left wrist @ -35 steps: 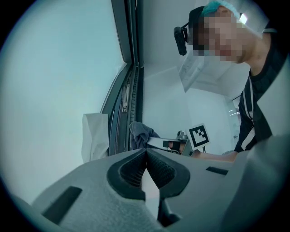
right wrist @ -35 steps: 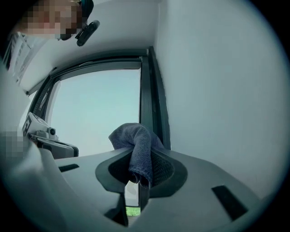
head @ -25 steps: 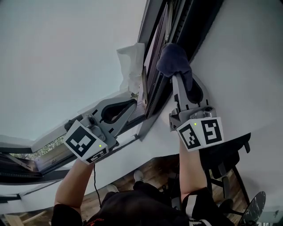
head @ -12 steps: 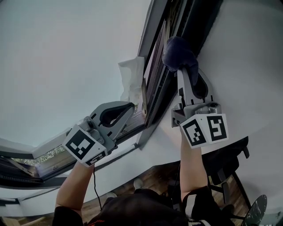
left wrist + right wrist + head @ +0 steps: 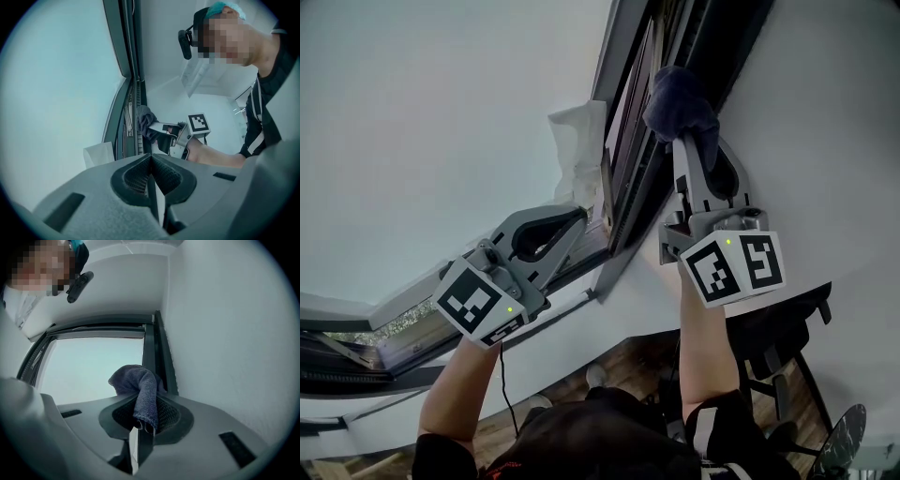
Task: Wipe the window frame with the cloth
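Observation:
A dark blue cloth (image 5: pixel 679 101) is bunched against the dark window frame (image 5: pixel 630 192), with my right gripper (image 5: pixel 682 141) shut on it. In the right gripper view the cloth (image 5: pixel 136 381) hangs out between the jaws, beside the frame's upright bar (image 5: pixel 161 352). My left gripper (image 5: pixel 577 217) is shut with nothing in it, its tip at the lower edge of the opened sash. The left gripper view looks over the closed jaws (image 5: pixel 151 160) along the frame (image 5: pixel 133 70) towards the cloth (image 5: pixel 144 119) and the right gripper (image 5: pixel 162 132).
A white crumpled sheet (image 5: pixel 579 150) sticks to the glass by the sash edge, close to the left gripper. A white wall (image 5: pixel 830 141) borders the frame on the right. Below are a dark office chair (image 5: pixel 778 347) and a wooden floor (image 5: pixel 619 356).
The right gripper has slid the cloth farther along the frame, away from me. The left gripper has stayed near the sash edge with only a small shift.

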